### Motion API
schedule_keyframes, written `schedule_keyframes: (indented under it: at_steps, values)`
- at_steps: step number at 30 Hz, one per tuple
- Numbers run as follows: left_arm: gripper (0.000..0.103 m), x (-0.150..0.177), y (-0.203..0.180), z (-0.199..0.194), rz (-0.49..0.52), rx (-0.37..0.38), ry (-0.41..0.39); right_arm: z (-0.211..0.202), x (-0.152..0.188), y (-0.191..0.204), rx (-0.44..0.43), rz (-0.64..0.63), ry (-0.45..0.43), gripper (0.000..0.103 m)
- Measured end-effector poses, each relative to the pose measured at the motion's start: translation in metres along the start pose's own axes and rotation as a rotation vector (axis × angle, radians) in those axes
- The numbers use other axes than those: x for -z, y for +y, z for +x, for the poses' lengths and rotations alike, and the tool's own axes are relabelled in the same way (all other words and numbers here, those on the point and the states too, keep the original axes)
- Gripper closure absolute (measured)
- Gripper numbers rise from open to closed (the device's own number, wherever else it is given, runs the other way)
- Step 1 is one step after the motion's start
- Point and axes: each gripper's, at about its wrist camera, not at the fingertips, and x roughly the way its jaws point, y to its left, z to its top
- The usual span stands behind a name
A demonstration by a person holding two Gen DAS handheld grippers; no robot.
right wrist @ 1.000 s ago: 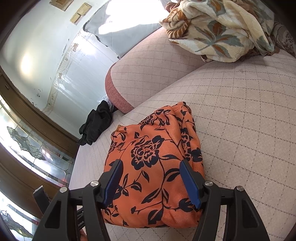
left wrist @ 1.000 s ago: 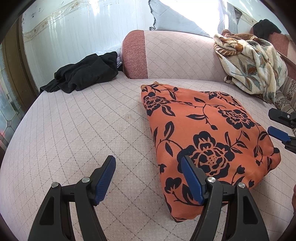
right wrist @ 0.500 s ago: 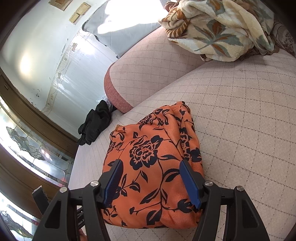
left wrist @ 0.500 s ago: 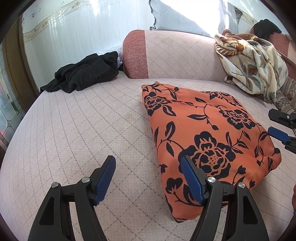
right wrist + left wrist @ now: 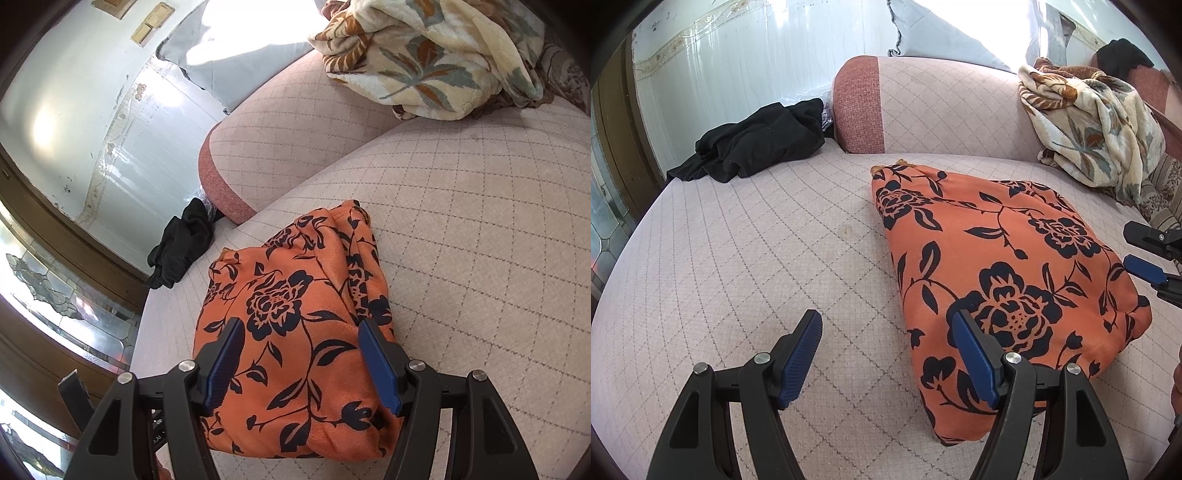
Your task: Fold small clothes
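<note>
An orange garment with black flowers (image 5: 1004, 280) lies folded in a thick bundle on the pink quilted sofa seat (image 5: 757, 266); it also shows in the right wrist view (image 5: 291, 332). My left gripper (image 5: 886, 354) is open and empty, above the seat at the bundle's near left edge. My right gripper (image 5: 301, 362) is open and empty, just above the bundle's near end. Its blue fingers (image 5: 1143, 269) show at the right edge of the left wrist view.
A crumpled black garment (image 5: 757, 144) lies at the seat's far left, also seen in the right wrist view (image 5: 181, 243). A floral blanket (image 5: 1097, 125) is heaped at the back right. The sofa backrest (image 5: 942, 107) rises behind the bundle.
Both grippers have drifted back very slightly from the bundle. Both stay open, and the garment has not moved.
</note>
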Motion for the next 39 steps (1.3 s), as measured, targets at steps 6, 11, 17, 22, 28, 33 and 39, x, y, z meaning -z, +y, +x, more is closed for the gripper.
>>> schedule_keyframes:
  at_steps: [6,11,17,22,28,33,39]
  values:
    - [0.029,0.000,-0.001,0.001,0.006,0.000,-0.002,0.002,0.000,-0.002,0.018,0.004,0.006,0.035]
    - [0.029,0.000,-0.001,0.002,0.004,0.001,0.001,0.003,0.000,-0.004,0.017,0.016,0.007,0.035]
    - [0.029,-0.001,0.002,0.004,-0.004,0.035,0.015,0.007,0.001,-0.006,0.005,0.024,0.025,0.033]
    - [0.027,-0.007,0.012,0.008,-0.050,0.174,0.043,0.013,0.001,-0.013,-0.016,0.057,0.058,0.031]
    - [0.024,-0.016,0.022,0.007,-0.109,0.289,0.038,0.015,-0.002,-0.023,-0.037,0.102,0.066,0.030]
    - [0.023,-0.019,0.020,0.005,-0.095,0.385,0.027,0.017,-0.006,-0.028,-0.032,0.121,0.069,0.030]
    - [0.022,-0.023,0.013,0.014,-0.075,0.407,0.031,0.027,-0.004,-0.037,-0.037,0.169,0.098,0.029]
